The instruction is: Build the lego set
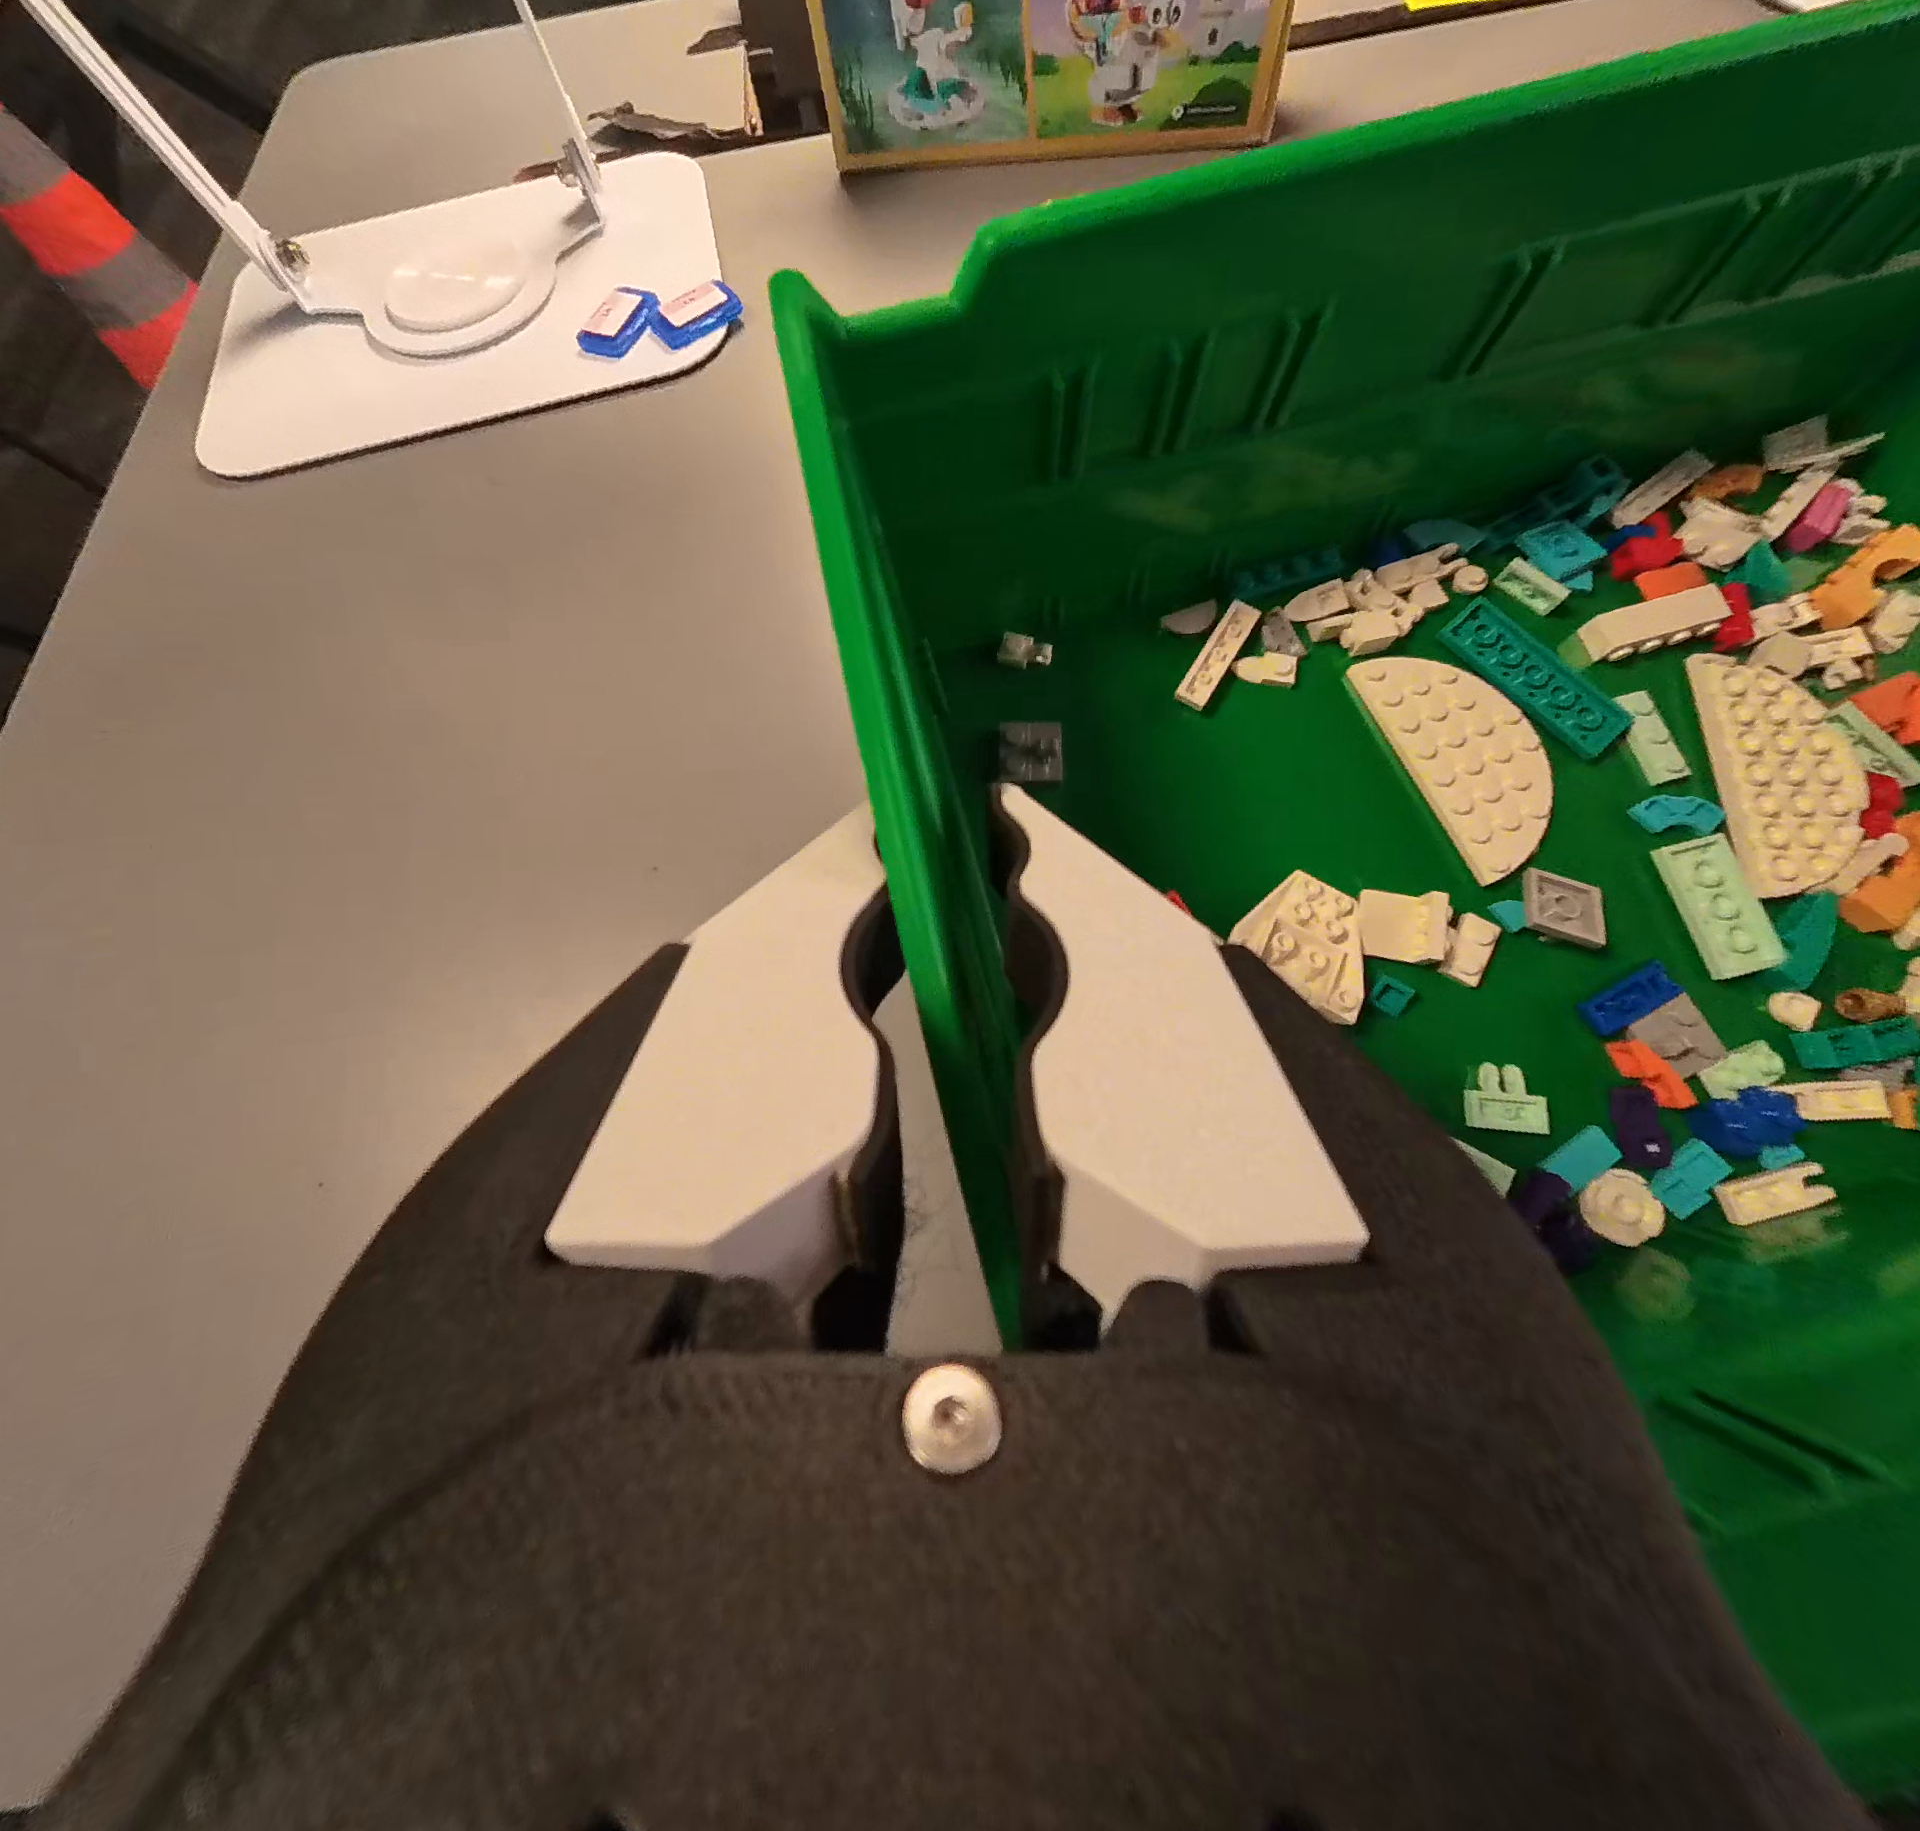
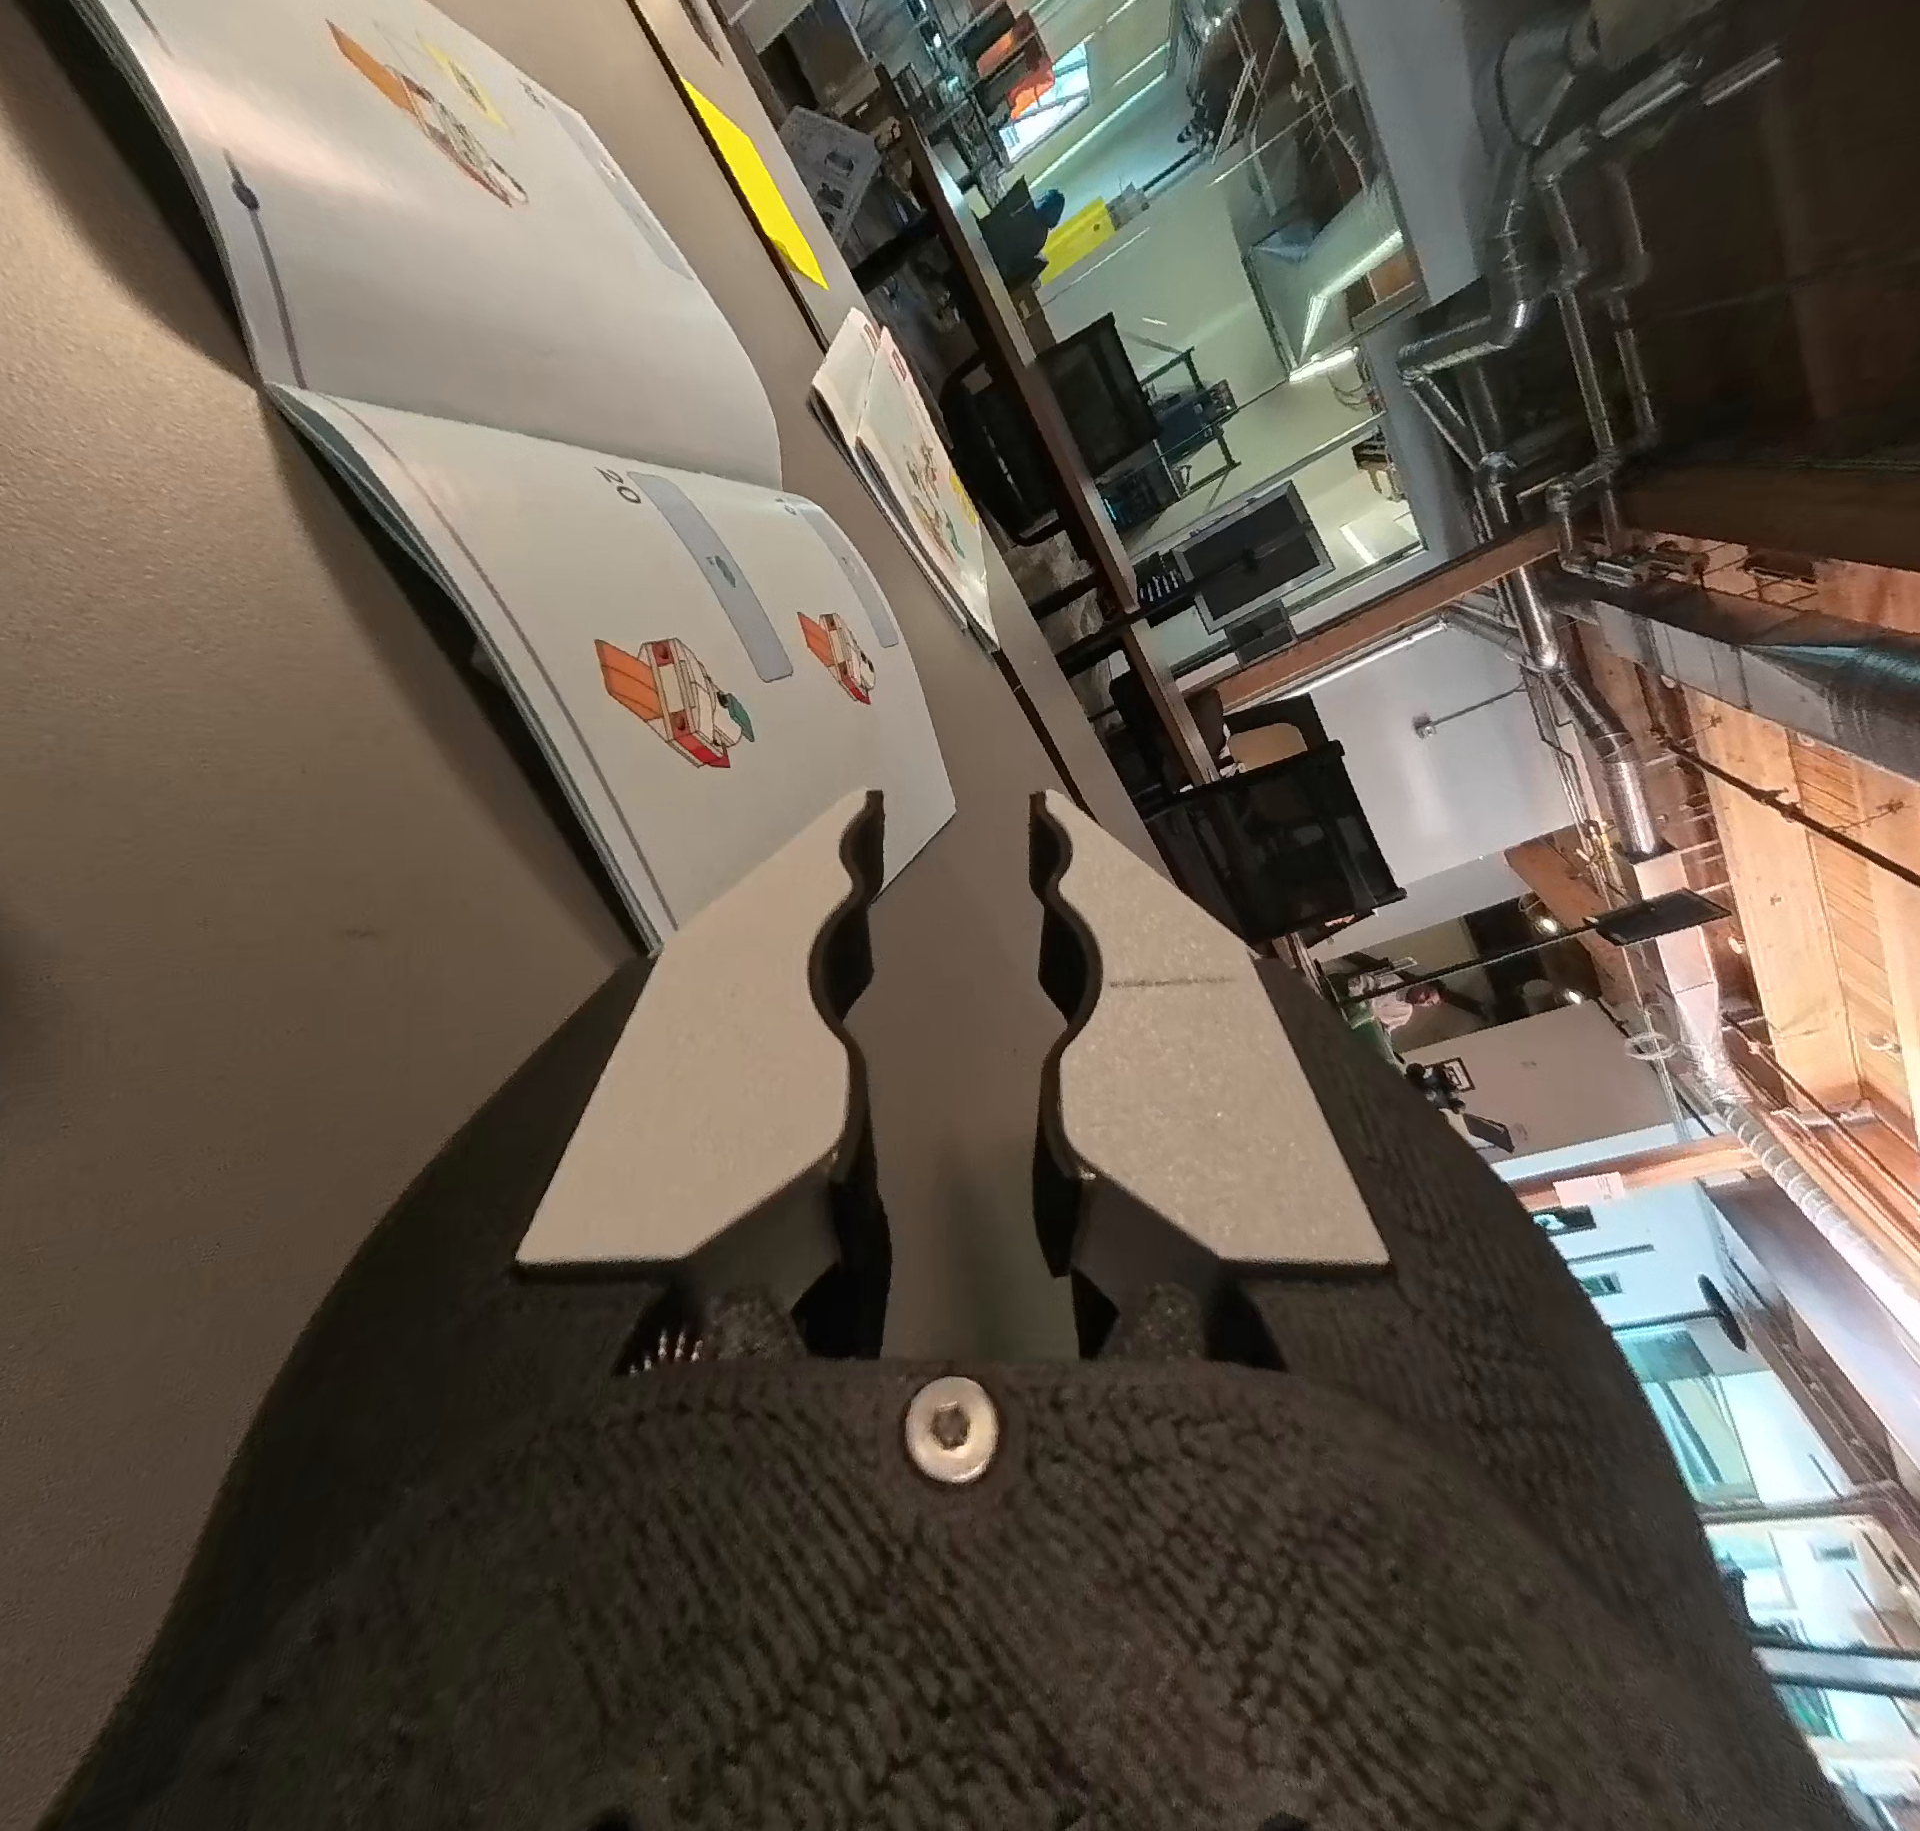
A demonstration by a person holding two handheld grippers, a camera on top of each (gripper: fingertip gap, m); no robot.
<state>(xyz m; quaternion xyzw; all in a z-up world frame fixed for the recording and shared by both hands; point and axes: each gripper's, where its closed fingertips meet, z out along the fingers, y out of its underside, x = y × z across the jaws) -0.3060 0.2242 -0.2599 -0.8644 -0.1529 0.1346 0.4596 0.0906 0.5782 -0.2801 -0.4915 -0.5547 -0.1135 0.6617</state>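
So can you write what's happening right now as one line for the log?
left gripper: shut on green bin wall | right gripper: open, empty, beside instruction booklet | loose bricks in bin | build: not started

Bricks lie in a bin on the table; a stand sits left of it, a box behind. A booklet lies open on the table.

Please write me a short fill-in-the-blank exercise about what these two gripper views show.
1. The left gripper straddles the side wall of the ____ bin.
2. The loose Lego pieces lie ____ the bin.
3. The right gripper holds ____.
4. Near the right gripper an instruction booklet lies ____.

Missing words: green; inside; nothing; open
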